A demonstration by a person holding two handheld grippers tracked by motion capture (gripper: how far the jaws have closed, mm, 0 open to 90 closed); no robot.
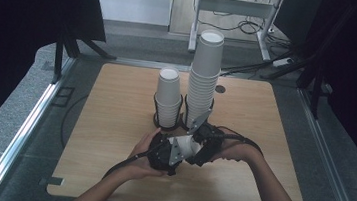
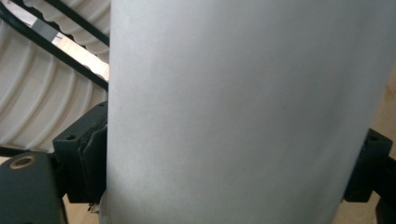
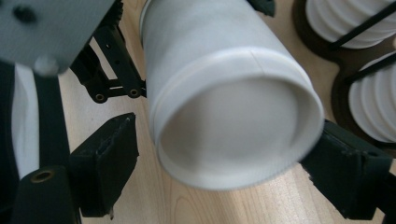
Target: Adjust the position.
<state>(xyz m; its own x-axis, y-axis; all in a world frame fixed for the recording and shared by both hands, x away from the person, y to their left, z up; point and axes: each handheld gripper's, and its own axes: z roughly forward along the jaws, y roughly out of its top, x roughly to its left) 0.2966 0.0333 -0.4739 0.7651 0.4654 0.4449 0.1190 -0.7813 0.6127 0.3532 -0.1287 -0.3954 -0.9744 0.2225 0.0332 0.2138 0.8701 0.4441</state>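
Note:
A white paper cup [image 1: 187,146] lies sideways just above the table, between my two grippers. My left gripper [image 1: 179,151] is shut on it; in the left gripper view the cup wall [image 2: 243,112] spans the frame and both black jaws press its sides. My right gripper [image 1: 198,144] is open around the cup's round end [image 3: 233,135], which faces its camera. There the right-hand jaw touches the rim, and a small gap shows at the left-hand jaw. Behind stand a short cup stack [image 1: 168,97] and a tall cup stack [image 1: 204,73].
Both stacks stand in black wire holders [image 1: 180,122] on the wooden table [image 1: 113,124], close behind the grippers. Stack ribs [image 3: 369,107] show to the right in the right gripper view. Metal rails [image 1: 28,125] run along the table's sides, and a desk frame [image 1: 236,8] stands beyond.

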